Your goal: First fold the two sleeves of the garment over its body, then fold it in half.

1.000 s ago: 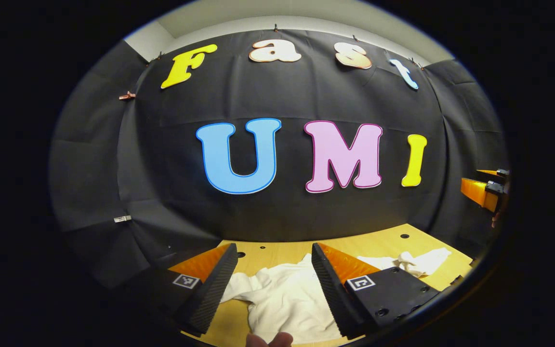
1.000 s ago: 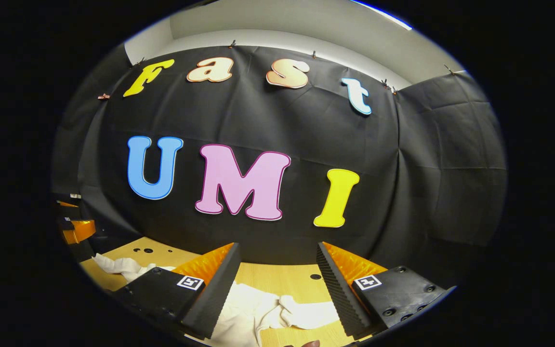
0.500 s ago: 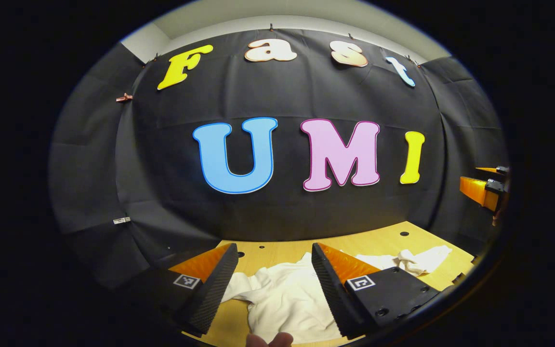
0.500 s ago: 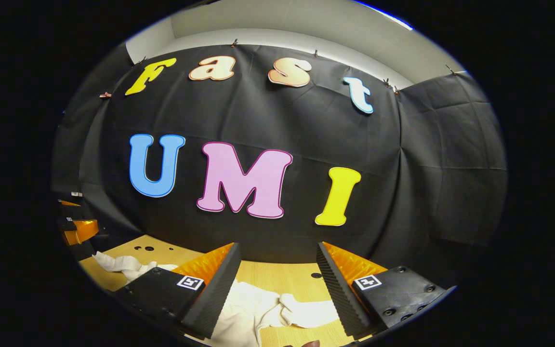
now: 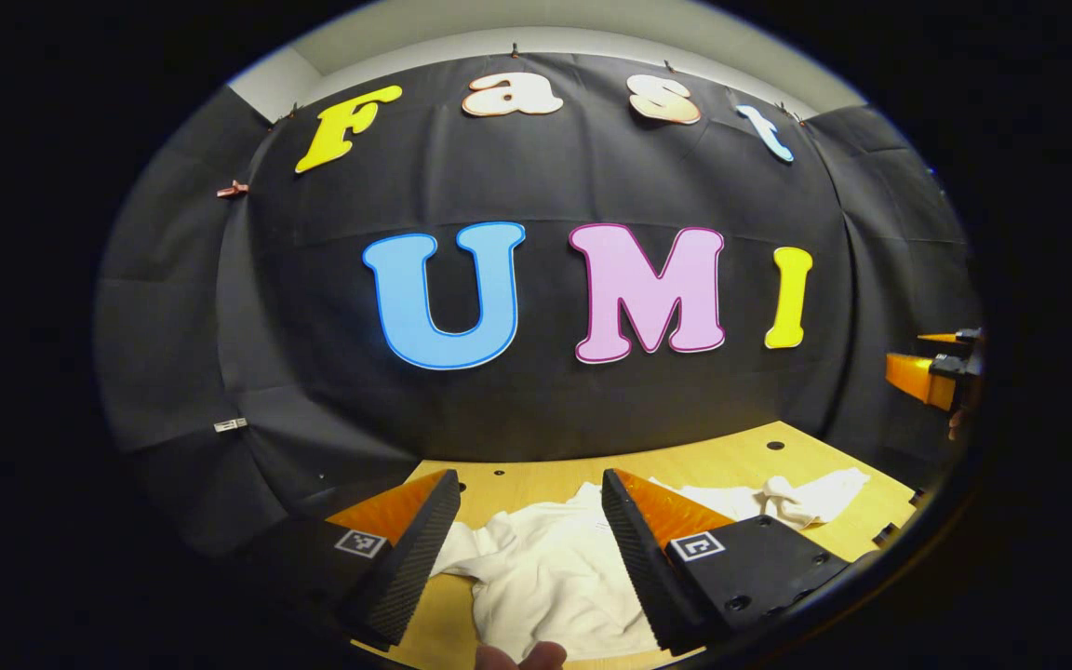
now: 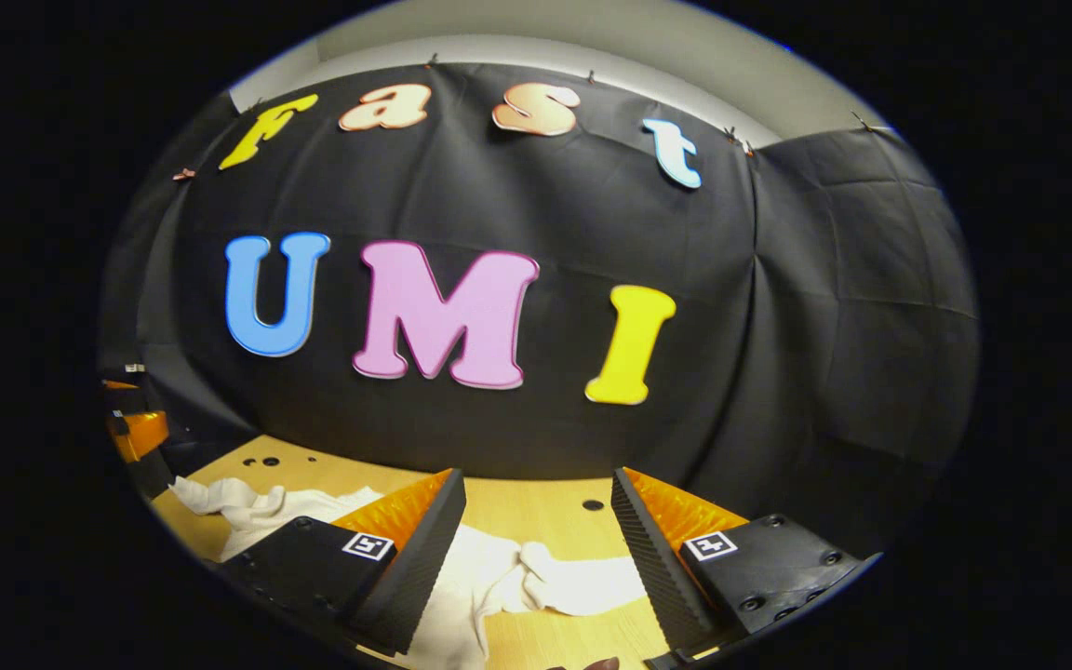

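Note:
A white garment [image 5: 545, 577] lies crumpled on the wooden table [image 5: 713, 465]. One sleeve [image 5: 806, 498] trails off to the right in the left gripper view. My left gripper [image 5: 527, 530] hangs open above the garment's body, nothing between its fingers. In the right gripper view the garment [image 6: 499, 582] shows below my right gripper [image 6: 531, 535], which is open too, with a bunched sleeve [image 6: 582, 586] under it and another sleeve [image 6: 238, 502] at the left. The right gripper [image 5: 931, 372] also shows at the far right of the left gripper view.
The black cloth wall stands close behind the table [image 6: 517, 507]. Small holes [image 6: 266, 461] dot the tabletop. A fingertip [image 5: 522, 656] of the holding hand shows at the bottom edge of the left gripper view. The left gripper [image 6: 136, 433] shows at the far left of the right gripper view.
Both views have tipped down a little, so more tabletop and garment show. Both grippers stay open and the garment has not moved.

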The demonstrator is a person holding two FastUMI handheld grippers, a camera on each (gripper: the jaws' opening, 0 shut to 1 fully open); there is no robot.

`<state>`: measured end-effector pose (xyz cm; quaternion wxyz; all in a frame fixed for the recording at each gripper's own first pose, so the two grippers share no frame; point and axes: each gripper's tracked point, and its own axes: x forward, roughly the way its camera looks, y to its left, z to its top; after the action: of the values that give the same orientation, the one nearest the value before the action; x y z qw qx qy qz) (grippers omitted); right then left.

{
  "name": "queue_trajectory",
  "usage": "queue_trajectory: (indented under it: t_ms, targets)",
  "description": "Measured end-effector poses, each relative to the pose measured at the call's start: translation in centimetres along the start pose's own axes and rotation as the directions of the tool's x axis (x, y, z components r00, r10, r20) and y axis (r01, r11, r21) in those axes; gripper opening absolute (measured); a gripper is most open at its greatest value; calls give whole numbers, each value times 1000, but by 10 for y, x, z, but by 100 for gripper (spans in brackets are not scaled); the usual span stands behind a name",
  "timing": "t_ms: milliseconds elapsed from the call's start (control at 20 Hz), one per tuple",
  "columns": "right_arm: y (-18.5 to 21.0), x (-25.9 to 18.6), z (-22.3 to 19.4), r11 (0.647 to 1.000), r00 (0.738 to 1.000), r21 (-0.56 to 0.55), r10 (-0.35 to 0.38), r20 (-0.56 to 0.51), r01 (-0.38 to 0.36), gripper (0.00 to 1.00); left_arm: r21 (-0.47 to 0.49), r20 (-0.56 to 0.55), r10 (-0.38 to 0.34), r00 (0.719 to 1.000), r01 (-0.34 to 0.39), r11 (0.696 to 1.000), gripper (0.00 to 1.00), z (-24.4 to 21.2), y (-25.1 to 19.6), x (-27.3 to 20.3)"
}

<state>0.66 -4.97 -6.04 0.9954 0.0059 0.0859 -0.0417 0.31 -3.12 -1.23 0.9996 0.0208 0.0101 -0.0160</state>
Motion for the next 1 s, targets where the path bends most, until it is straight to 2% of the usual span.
queue_trajectory:
  t_ms: [200,400,550,800,1000]
  targets:
    - [-66,34,-58,995,987,-5,-104,-120,104,97,17,-36,-23,999,24,1000,95,-15,-19,4]
    - [-116,72,-116,984,959,34,-161,-231,174,97,18,-78,-42,996,44,999,93,-27,-41,9]
    - [-143,103,-169,979,927,40,-176,-331,200,97,28,-103,-42,994,45,999,93,-35,-56,17]
    - [-175,155,-253,982,860,23,-152,-487,187,98,47,-157,-19,987,26,999,93,-50,-75,33]
    - [-193,192,-302,981,821,27,-146,-552,193,98,65,-197,0,980,13,998,93,-62,-92,46]
